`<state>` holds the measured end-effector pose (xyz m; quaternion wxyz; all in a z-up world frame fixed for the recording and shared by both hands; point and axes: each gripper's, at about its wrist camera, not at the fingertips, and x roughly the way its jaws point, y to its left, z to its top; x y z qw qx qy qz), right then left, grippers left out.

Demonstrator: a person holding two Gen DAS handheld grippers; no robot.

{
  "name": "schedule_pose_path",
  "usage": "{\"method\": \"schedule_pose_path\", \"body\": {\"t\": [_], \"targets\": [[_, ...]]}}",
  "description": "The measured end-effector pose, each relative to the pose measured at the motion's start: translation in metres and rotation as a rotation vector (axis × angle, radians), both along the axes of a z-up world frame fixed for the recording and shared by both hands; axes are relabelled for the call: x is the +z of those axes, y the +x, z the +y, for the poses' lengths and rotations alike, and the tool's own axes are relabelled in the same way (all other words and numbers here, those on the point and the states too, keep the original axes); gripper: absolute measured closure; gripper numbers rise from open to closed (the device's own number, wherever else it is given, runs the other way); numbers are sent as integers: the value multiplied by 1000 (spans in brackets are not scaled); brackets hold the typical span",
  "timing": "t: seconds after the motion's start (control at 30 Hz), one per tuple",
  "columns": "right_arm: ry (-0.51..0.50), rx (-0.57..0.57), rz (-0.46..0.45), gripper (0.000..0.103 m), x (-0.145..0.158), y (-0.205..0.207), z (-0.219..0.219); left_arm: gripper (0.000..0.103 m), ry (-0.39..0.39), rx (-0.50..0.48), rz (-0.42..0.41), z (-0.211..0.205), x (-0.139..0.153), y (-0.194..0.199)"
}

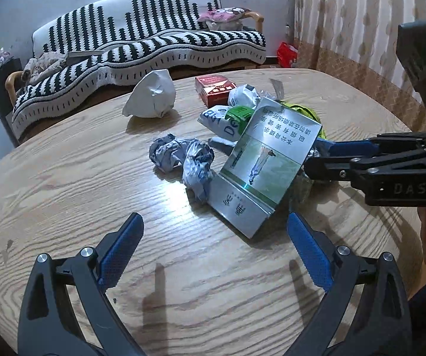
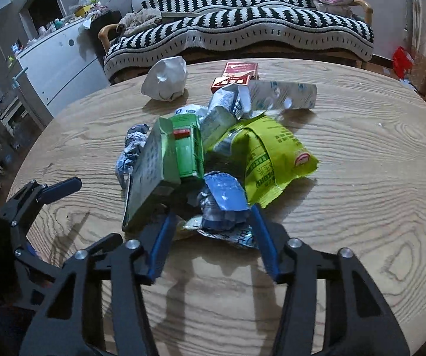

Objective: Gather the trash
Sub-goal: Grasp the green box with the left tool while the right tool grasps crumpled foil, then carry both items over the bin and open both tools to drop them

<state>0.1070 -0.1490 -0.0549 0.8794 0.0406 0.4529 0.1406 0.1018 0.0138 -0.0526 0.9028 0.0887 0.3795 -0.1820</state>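
Note:
A pile of trash lies mid-table: a silver-green cigarette carton (image 1: 266, 166) (image 2: 156, 175), a yellow-green snack bag (image 2: 272, 154), crumpled blue-white wrappers (image 1: 183, 157) (image 2: 224, 198), a white crumpled bag (image 1: 152, 95) (image 2: 165, 78) and a red box (image 1: 214, 87) (image 2: 236, 75). My right gripper (image 2: 213, 216) is closed around a crumpled blue wrapper at the near edge of the pile; it also shows in the left wrist view (image 1: 319, 154), behind the carton. My left gripper (image 1: 214, 222) is open and empty, just in front of the carton.
The round wooden table (image 1: 94, 207) (image 2: 361, 178) has bare surface to the left and front. A striped black-and-white sofa (image 1: 141, 44) stands behind it, a white cabinet (image 2: 61, 62) at the left, a curtain (image 1: 361, 14) at the right.

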Motion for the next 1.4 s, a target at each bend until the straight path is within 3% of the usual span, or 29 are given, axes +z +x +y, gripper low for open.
{"method": "schedule_pose_path", "body": {"t": [0.07,0.1,0.13,0.53,0.63,0.7,0.9,1.0,1.17,1.4], "targets": [[0,1,7,61,-2,3,0,8,7,-17,8,-3,-1,2],[0,2,11,69,-3,4,-1,8,9,-23,10,-5,-2,3],[1,3,15,82,-5,5,-2,8,12,-31,13,-8,-3,5],[100,-24,-22,88,15,-25,-41,9,61,-49,-13,-39,-3,11],[106,-32,-16,88,15,-31,-49,23,69,-62,-18,-49,-2,11],[101,-34,-21,88,17,-36,-53,45,56,-76,-12,-52,-1,10],[126,-58,-41,88,26,-50,-75,85,36,-75,-23,-52,15,-5],[140,-73,-58,88,33,-58,-86,92,0,-75,-14,-49,26,-12],[201,-101,-81,88,43,-75,-108,92,-48,-62,3,-48,38,-18],[177,-208,-119,88,52,-107,-160,92,-66,-70,-38,-69,56,-25]]}}
